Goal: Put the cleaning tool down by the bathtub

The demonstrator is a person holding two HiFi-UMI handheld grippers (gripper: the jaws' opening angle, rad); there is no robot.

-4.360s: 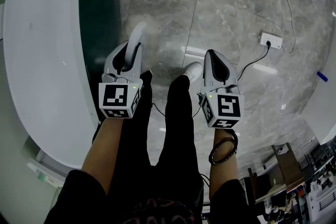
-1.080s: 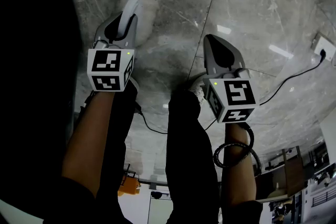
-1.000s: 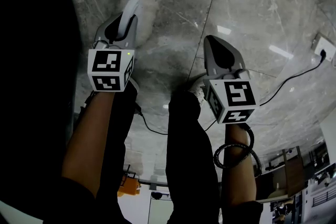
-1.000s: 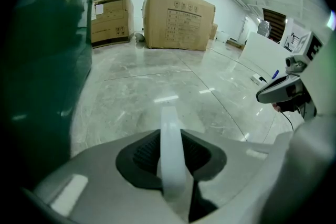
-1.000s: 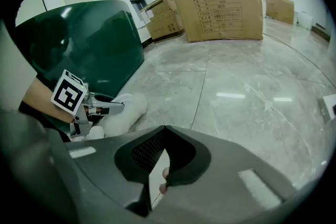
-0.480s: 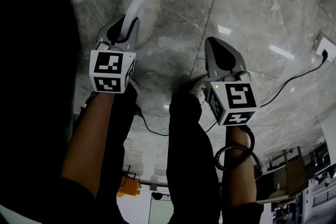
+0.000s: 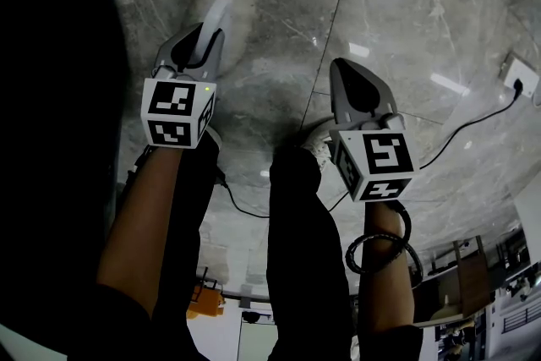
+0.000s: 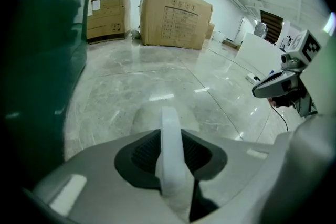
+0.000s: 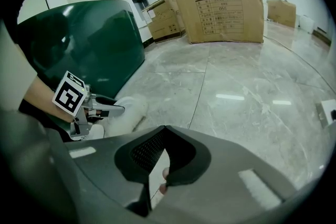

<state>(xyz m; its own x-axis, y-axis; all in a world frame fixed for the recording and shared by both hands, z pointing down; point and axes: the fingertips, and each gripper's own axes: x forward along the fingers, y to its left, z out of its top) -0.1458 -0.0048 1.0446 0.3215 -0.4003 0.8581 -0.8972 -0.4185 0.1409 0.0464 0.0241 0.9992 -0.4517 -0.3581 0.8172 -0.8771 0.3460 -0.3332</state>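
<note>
Far left, tub (image 7: 51,97): only its dark green side shows; the white rim that was in the head view some seconds back is gone, so the person has bent lower. Left tool (image 7: 196,46) is close beside the tub wall, low over the grey marble surface (image 7: 406,30). Its jaws are narrow and clamped on the duster (image 7: 216,17). The white handle (image 8: 170,144) runs up between the pads and sticks out past the tips. The fluffy head (image 9: 127,109) sits just beyond the tool. From the right gripper view it appears to rest on the surface near the tub's foot, though I cannot be sure of contact. Over the last second almost nothing has moved: the left tool and handle tip have crept only slightly. I read this as the descent being over, with the duster at or near its spot. What seems left is letting go. My guess is that the handle will tip over once freed, so it should be laid low first. Centre: legs (image 7: 296,224) in black, standing between the two tools. Right tool (image 7: 359,93) hangs well apart from the duster, its jaws drawn together at the tips with nothing between them. It appears to have no part in the job. Far right: socket (image 7: 517,76) on the surface, with a cable running back toward the legs.
</note>
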